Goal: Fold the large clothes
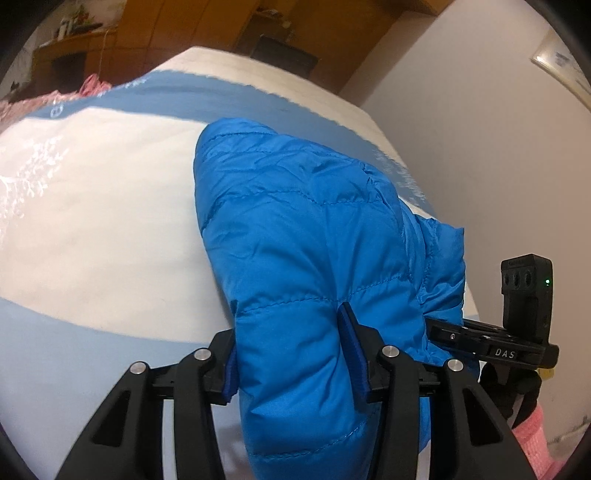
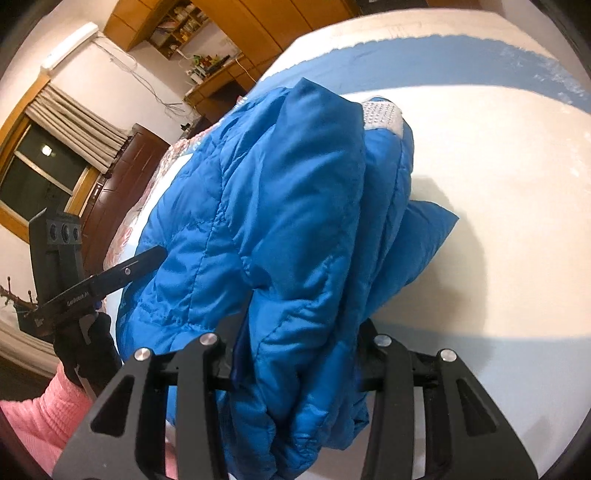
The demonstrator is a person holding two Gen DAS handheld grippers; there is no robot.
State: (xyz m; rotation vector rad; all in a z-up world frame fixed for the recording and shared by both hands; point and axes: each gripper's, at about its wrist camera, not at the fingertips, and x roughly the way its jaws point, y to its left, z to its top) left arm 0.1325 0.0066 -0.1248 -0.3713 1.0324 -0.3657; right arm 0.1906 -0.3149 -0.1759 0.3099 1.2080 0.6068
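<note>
A bright blue quilted puffer jacket (image 1: pixel 295 221) is lifted off a bed with a white and blue cover (image 1: pixel 92 221). My left gripper (image 1: pixel 290 321) is shut on a thick fold of it, its blue pads (image 1: pixel 354 343) pressing in from both sides. In the right wrist view the jacket (image 2: pixel 280 206) hangs bunched in layers, and my right gripper (image 2: pixel 299 354) is shut on the bundle, its fingertips buried in fabric. A white dotted lining patch (image 2: pixel 380 114) shows at the jacket's far end. Each view shows the other gripper's black frame (image 1: pixel 517 350) (image 2: pixel 92 284) at the jacket's neighbouring edge.
A pale wall (image 1: pixel 461 129) runs along the bed's right side. Wooden cabinets (image 1: pixel 184 29) and a desk with clutter (image 2: pixel 214 74) stand beyond the bed. A pink blanket (image 1: pixel 22 107) lies at its far end. A curtained window (image 2: pixel 37 177), a dark door (image 2: pixel 122 184), a black-gloved hand with pink sleeve (image 2: pixel 37 417).
</note>
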